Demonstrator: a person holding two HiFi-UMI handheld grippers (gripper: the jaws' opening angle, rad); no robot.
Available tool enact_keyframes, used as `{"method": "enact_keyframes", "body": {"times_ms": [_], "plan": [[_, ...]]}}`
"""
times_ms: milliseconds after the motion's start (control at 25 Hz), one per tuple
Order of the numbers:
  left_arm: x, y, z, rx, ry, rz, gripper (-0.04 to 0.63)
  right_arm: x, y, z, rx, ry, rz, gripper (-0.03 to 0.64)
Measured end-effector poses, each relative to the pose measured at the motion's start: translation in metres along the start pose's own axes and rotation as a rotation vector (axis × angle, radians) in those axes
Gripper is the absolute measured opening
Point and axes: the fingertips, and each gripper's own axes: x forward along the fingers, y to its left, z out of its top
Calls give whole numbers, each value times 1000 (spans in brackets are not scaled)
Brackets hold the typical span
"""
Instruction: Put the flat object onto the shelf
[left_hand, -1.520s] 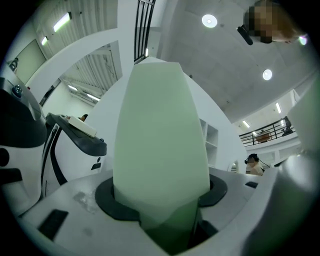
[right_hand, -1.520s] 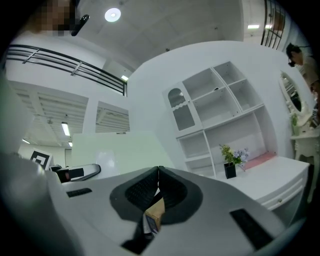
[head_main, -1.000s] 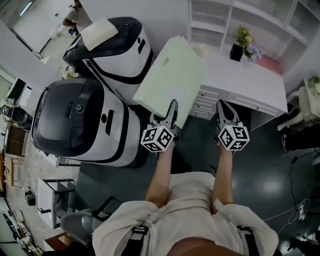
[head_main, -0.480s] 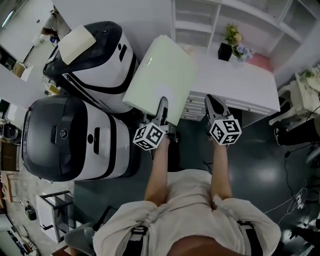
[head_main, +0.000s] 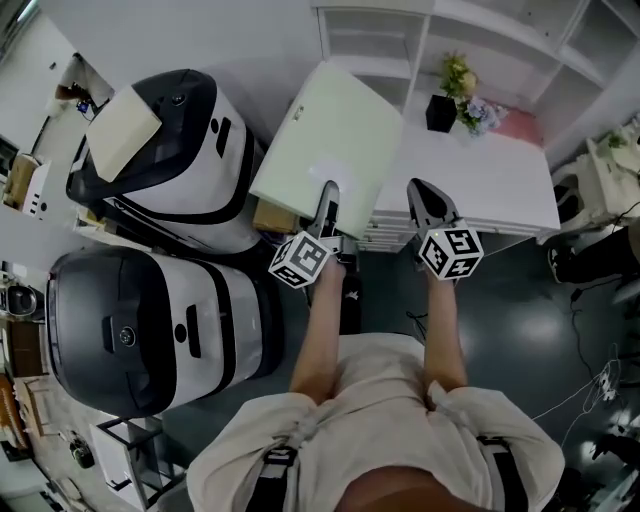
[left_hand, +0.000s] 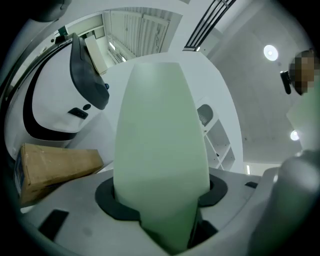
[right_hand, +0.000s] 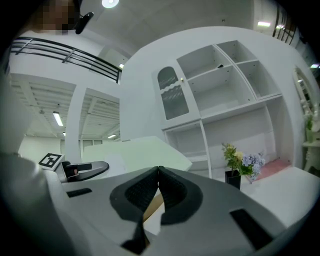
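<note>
At far left stand two large rounded machine housings. The lower white-and-black housing (head_main: 150, 330) is nearest the person; the upper white-and-black housing (head_main: 170, 165) carries a cream rectangular pad (head_main: 122, 130) on its top. Just right of the upper housing lies a brown cardboard box (left_hand: 55, 165).

The left gripper (head_main: 328, 200) is clamped on the near edge of the pale green flat rectangular panel (head_main: 335, 145) — the left gripper view shows the panel seated between both jaws. The panel is held in the air, tilted, and extends away from the person. In the head view it overlaps the left end of the white desk (head_main: 500, 185), and its far edge sits near the lowest compartments of the white open shelf unit (head_main: 390, 35). It rests on no shelf.

The right gripper (head_main: 420, 195) hovers just right of the panel — jaws pressed together, nothing between them.

On the desk, further right, stands a black square pot of flowers (head_main: 442, 110).
</note>
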Motion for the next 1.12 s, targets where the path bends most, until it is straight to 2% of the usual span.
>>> {"method": "enact_keyframes", "body": {"times_ms": [200, 440, 680, 960, 1120], "plan": [[46, 11, -6, -68, 29, -12, 267, 23, -28, 14, -7, -20, -42, 67], [94, 20, -25, -245, 79, -44, 267, 42, -55, 28, -22, -41, -96, 67], [133, 35, -39, -369, 110, -45, 267, 54, -82, 37, -31, -56, -158, 67], [174, 46, -39, -520, 77, -59, 267, 64, -98, 27, -31, -35, -198, 67], [189, 54, -41, -631, 23, -25, 267, 69, -96, 16, -52, 28, -159, 67]]}}
